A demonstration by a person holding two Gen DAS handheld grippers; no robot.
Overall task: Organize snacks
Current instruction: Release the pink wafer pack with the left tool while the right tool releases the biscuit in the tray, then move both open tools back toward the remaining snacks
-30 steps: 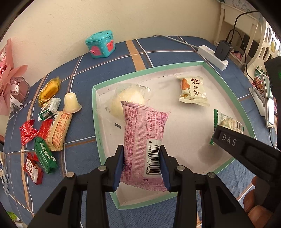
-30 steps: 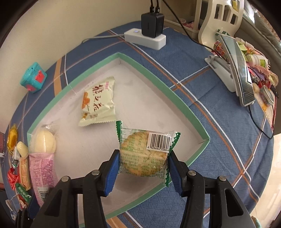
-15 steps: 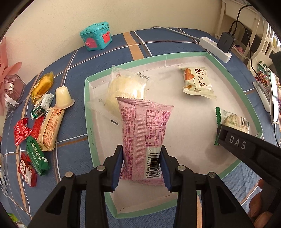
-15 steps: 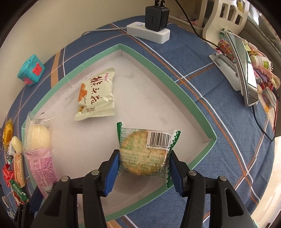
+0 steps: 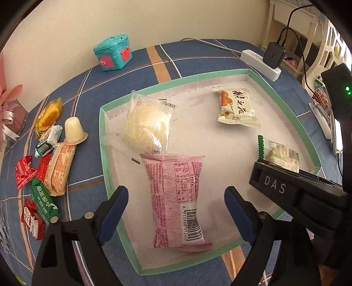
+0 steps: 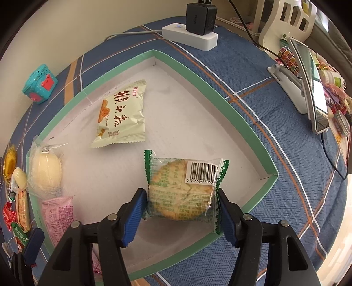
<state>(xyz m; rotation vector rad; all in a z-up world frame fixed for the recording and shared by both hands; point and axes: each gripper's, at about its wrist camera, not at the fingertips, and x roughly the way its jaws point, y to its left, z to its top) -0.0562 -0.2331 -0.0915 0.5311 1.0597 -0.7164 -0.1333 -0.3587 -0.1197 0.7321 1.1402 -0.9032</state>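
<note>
Bun (image 5: 147, 127) touching pink packet (image 5: 176, 198)

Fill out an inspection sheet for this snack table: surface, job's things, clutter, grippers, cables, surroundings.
Surface: blue plaid tablecloth under a green-rimmed tray.
Job's things: in the tray lie a pink packet, clear-wrapped bun and cream packet; cracker pack is held over the tray; loose snacks wait left of the tray.
Clutter: teal toy chest, phone on a stand.
Grippers: left gripper open, astride the pink packet; right gripper shut on the cracker pack.
Cables: power strip with black charger and leads.
Surroundings: cream wall behind.
</note>
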